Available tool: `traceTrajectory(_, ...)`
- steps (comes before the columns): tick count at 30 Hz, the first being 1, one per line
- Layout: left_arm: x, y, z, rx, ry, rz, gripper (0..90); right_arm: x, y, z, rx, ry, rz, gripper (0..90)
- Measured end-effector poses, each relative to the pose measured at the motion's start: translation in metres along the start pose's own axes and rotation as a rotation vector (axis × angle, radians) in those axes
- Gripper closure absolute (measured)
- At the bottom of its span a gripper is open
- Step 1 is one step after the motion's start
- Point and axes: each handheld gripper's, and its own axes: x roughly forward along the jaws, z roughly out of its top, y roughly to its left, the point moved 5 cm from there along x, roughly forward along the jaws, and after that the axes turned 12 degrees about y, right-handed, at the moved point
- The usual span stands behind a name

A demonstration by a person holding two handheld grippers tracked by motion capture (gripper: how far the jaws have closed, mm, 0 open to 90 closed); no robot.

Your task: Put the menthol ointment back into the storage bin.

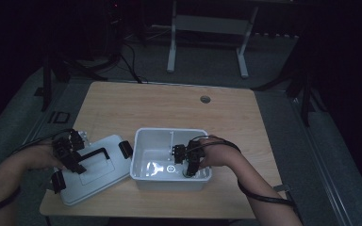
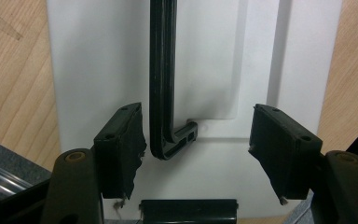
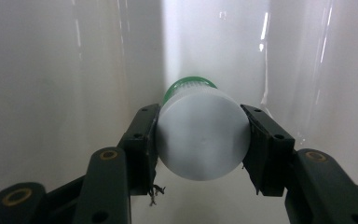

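Note:
A white plastic box [image 1: 169,181] stands open near the table's front edge. Its white lid [image 1: 104,176] lies flat to the left, with a black handle [image 1: 94,154] and black latches. My left gripper [image 1: 69,157] hovers over the lid. In the left gripper view its jaws [image 2: 196,144] stand open astride the corner of the handle [image 2: 161,84], which sits close to the left pad. My right gripper [image 1: 190,165] reaches down inside the box. It is shut [image 3: 199,140] on a white bottle [image 3: 200,140] with a green cap [image 3: 189,84] pointing toward the box wall.
The wooden table [image 1: 169,108] has a round cable hole [image 1: 205,99] at the back. A black latch [image 2: 189,210] lies on the lid's near edge. Behind the table stand a white desk frame [image 1: 172,42] and loose cables on the floor.

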Motion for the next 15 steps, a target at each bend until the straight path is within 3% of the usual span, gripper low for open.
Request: traceTrajectory(15,0.003,0.000,0.001,0.001,0.002,-0.004,35.0,0.016,-0.002,0.006,0.005,0.026,0.002,50.1)
